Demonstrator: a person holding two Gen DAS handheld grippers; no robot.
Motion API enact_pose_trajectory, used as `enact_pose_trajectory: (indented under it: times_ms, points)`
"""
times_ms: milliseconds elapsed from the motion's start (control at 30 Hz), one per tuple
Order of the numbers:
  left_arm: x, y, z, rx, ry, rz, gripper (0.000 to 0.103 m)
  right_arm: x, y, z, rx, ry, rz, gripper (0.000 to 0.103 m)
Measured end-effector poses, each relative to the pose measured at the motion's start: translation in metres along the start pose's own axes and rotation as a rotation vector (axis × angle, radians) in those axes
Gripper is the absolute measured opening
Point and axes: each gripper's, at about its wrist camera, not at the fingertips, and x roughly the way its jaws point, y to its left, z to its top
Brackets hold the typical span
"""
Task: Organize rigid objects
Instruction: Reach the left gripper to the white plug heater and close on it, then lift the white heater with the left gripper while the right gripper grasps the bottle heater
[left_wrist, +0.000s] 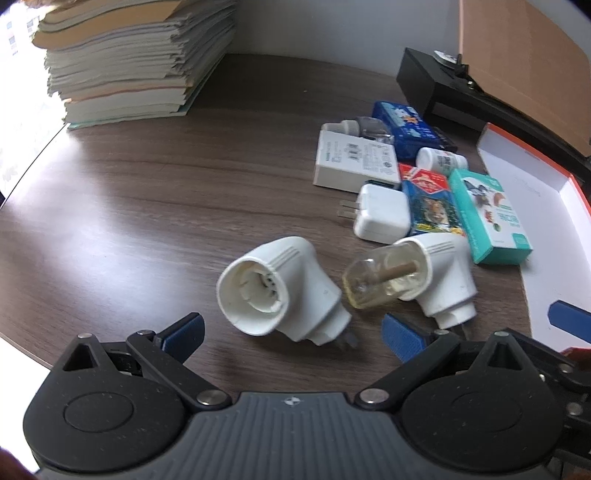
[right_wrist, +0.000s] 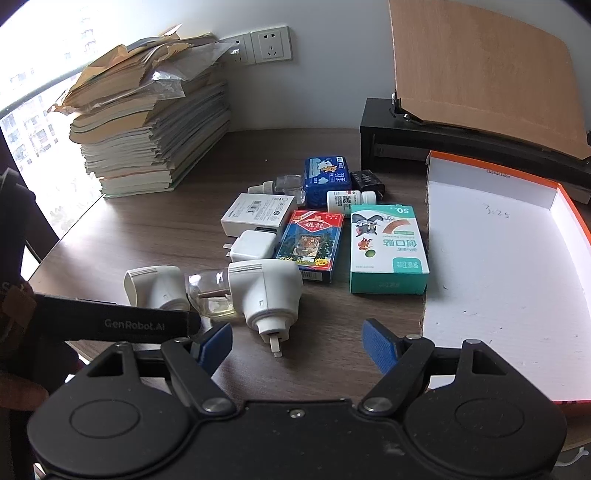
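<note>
Small rigid objects lie on a dark wood table (right_wrist: 147, 236). An empty white plug-in heater (left_wrist: 280, 291) lies just ahead of my left gripper (left_wrist: 295, 332), which is open and empty. A second white heater with a clear liquid bottle (right_wrist: 258, 291) lies just ahead of my right gripper (right_wrist: 297, 345), also open and empty. Behind them lie a white charger (right_wrist: 255, 245), a white box (right_wrist: 258, 214), a blue card pack (right_wrist: 312, 243), a green plaster box (right_wrist: 388, 247), a white pill bottle (right_wrist: 349, 199) and a blue tin (right_wrist: 327, 177). An open orange-rimmed white box (right_wrist: 498, 277) lies to the right.
A tall stack of books and papers (right_wrist: 147, 122) stands at the back left. A black stand with a wooden board (right_wrist: 480, 81) stands at the back right. Wall sockets (right_wrist: 271, 44) are on the wall. The table edge runs along the left.
</note>
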Motion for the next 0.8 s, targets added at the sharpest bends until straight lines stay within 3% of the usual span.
enact_pose_trajectory:
  times_ms: [200, 400, 500, 600, 800]
  points:
    - [0.010, 0.008, 0.001, 0.014, -0.009, -0.004, 0.103, 0.007, 0.001, -0.001, 0.003, 0.018, 0.001, 0.091]
    - [0.018, 0.008, -0.001, 0.095, -0.051, -0.040, 0.103, 0.015, 0.001, -0.003, 0.011, 0.035, -0.003, 0.091]
    - [0.018, 0.011, -0.003, 0.123, -0.086, -0.054, 0.095, 0.020, 0.002, -0.004, 0.011, 0.044, 0.000, 0.091]
    - [0.017, 0.013, -0.003, 0.146, -0.121, -0.076, 0.080, 0.025, 0.004, -0.005, 0.006, 0.051, 0.003, 0.091]
    - [0.013, 0.020, -0.004, 0.138, -0.146, -0.101, 0.079, 0.036, 0.010, -0.002, -0.035, 0.033, 0.032, 0.091]
